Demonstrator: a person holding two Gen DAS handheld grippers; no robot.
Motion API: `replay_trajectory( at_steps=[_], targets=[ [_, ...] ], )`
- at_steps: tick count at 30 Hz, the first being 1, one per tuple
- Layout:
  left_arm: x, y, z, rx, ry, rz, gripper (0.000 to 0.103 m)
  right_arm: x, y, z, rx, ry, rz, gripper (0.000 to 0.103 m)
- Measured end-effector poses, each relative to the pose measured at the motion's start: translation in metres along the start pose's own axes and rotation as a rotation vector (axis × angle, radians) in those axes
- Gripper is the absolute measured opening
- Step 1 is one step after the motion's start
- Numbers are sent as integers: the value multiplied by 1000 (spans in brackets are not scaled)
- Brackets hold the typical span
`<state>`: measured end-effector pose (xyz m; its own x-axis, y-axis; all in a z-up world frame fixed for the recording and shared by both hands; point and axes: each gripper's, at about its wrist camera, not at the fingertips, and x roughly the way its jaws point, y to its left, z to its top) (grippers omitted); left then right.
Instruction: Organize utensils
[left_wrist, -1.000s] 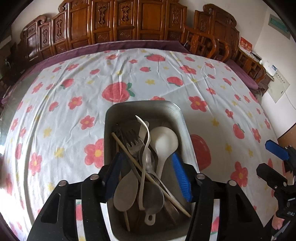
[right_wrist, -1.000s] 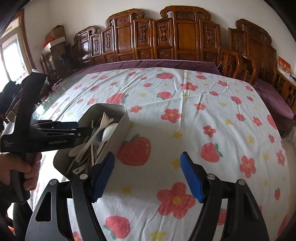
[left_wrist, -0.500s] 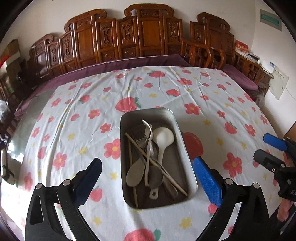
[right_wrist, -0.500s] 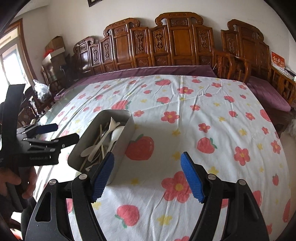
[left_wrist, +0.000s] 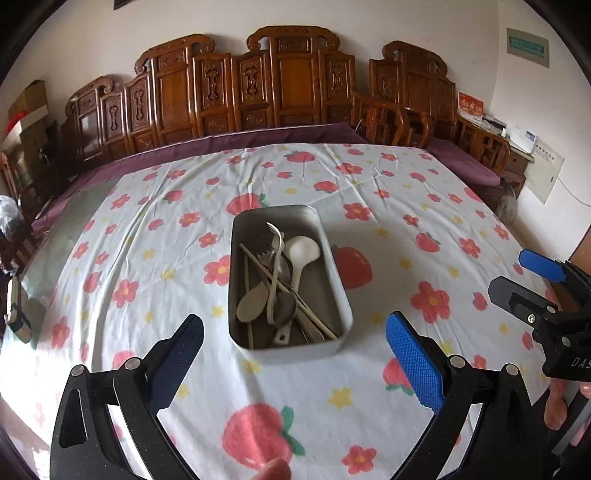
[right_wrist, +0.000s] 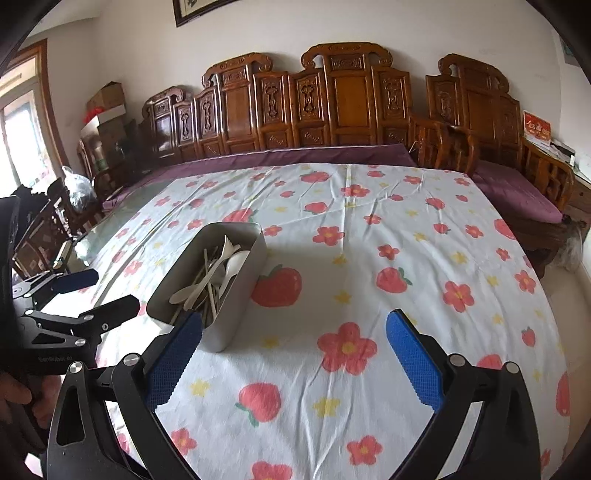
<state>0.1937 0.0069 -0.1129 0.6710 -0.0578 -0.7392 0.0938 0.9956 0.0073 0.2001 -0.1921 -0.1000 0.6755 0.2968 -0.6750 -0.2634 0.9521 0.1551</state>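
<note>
Both claws, left (left_wrist: 293, 363) and right (right_wrist: 293, 360), gape wide, empty, near the tray (left_wrist: 341, 306), seemingly apart from it.

My left gripper (left_wrist: 293, 363) has two black metal arms with round silver screws at the joints, and long slots are cut in the arms. Each finger carries a blue pad (left_wrist: 413, 365) with a fine dotted texture. My right gripper (right_wrist: 293, 363) is built the same way, black with blue pads (right_wrist: 413, 363). White letters are printed on the black body. Some skin of my hand (right_wrist: 14, 395) shows at the edge.
</note>
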Motion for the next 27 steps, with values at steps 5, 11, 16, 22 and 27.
replay_trajectory(
  at_steps=[5,11,16,22,27],
  targets=[
    [-16,-7,-16,-10,-16,-9,95,-20,2,-18,5,-22,-18,100],
    [-47,-13,-23,-17,-74,7,95,-45,3,-32,20,-57,-30,100],
    [-81,-13,-18,-39,-131,7,95,-69,5,-29,24,-91,-35,100],
    [-120,-10,-8,-56,-176,20,95,-106,14,-15,5,-163,-47,100],
    [-145,-15,-2,-43,-220,31,95,-134,20,-7,4,-208,-41,100]
  ],
)
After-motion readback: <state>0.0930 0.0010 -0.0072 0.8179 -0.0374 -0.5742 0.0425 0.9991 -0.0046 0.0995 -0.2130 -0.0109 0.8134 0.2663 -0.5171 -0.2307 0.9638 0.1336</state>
